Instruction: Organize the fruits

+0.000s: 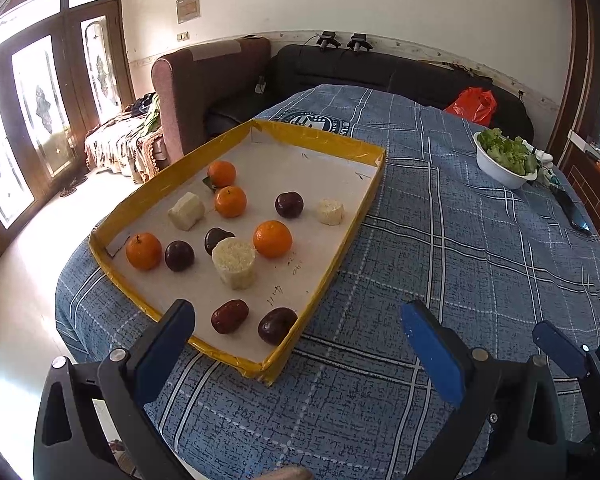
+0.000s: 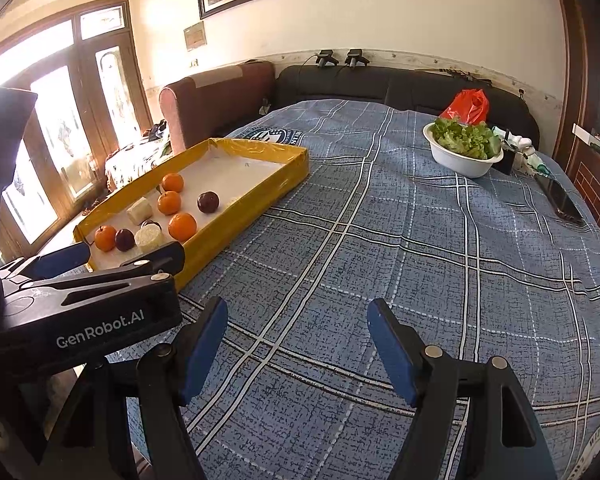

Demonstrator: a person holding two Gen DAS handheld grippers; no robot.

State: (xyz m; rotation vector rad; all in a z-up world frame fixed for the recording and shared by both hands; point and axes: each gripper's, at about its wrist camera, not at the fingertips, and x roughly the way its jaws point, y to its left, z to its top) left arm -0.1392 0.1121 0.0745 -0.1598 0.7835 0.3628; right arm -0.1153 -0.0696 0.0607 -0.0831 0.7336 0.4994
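**Q:** Ahead of the left jaws and a bit to their left sits the yellow tray (image 1: pixel 332 280) on the plaid-covered table (image 1: pixel 420 280), with everything mixed up in it: four oranges (image 1: pixel 272 239), dark plums (image 1: pixel 289 204), a reddish date (image 1: pixel 229 316) and three pale cut chunks (image 1: pixel 234 258). Both sets of jaws are spread apart and holding nothing. How would you go about sorting this well?

**A:** Can't tell from one look whether the sorting is underway or whether this scatter is the layout somebody wants, so I won't name a piece to grab. General tips though. The left gripper (image 1: pixel 300 344) hangs right over the tray's near corner, with the date and a plum (image 1: pixel 277 325) just past its left fingertip. The right gripper (image 2: pixel 296 344) points at bare cloth, tray well off to its left, so I'd guess the left one does the reaching.

**Q:** Any traps?

**A:** Round fruit probably rolls, so centre the jaws on a piece and close gently. The middle plum (image 1: pixel 217 239) touches a pale chunk, so come in from the free side. Mind the tray wall near the corner. The salad bowl (image 2: pixel 462 160) sits far beyond the right jaws, out of the way.
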